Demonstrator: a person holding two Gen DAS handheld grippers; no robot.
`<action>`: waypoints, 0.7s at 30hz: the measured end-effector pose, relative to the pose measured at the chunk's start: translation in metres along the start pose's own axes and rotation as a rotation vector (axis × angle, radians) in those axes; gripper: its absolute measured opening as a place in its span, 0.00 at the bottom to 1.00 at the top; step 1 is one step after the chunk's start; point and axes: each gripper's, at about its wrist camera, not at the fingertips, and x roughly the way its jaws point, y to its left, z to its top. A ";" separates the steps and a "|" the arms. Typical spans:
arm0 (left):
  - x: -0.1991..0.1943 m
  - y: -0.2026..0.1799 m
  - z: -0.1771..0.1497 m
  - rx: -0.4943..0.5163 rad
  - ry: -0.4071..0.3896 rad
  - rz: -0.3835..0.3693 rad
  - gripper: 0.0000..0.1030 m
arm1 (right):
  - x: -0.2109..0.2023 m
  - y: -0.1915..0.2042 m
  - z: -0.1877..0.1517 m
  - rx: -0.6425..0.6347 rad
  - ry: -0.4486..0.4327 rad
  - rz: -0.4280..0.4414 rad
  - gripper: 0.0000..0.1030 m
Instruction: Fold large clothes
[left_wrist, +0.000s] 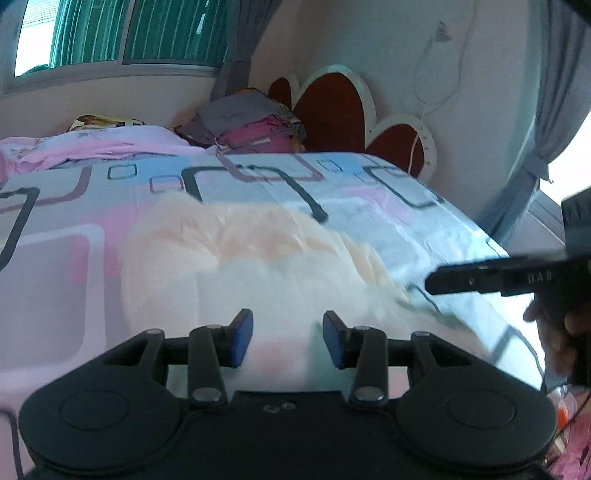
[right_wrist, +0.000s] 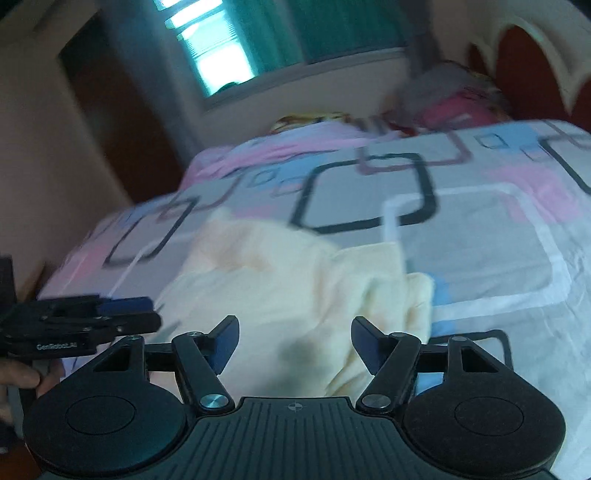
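Note:
A cream-coloured garment (left_wrist: 258, 258) lies crumpled on the patterned bedsheet (left_wrist: 369, 192); it also shows in the right wrist view (right_wrist: 288, 280). My left gripper (left_wrist: 288, 341) is open and empty, just above the garment's near edge. My right gripper (right_wrist: 295, 343) is open and empty over the garment's near part. The right gripper's black fingers (left_wrist: 480, 277) reach in from the right in the left wrist view, over the garment's right edge. The left gripper (right_wrist: 110, 317) shows side-on at the left in the right wrist view.
A pile of folded pink and grey cloth (left_wrist: 255, 125) sits by the red heart-shaped headboard (left_wrist: 332, 110). Pink bedding (left_wrist: 92, 147) lies along the far side under the window (left_wrist: 122, 33). Grey curtains (left_wrist: 535, 147) hang at the right. The bed's right edge (left_wrist: 509, 258) drops off.

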 end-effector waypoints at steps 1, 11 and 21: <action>-0.003 -0.004 -0.007 -0.005 0.013 0.000 0.39 | 0.000 0.006 -0.005 -0.018 0.037 -0.003 0.57; 0.000 -0.006 -0.052 -0.073 0.096 0.023 0.39 | 0.031 0.001 -0.054 0.001 0.240 -0.044 0.37; 0.013 0.046 0.051 -0.076 -0.133 0.141 0.43 | 0.046 0.022 0.060 -0.088 -0.066 -0.063 0.34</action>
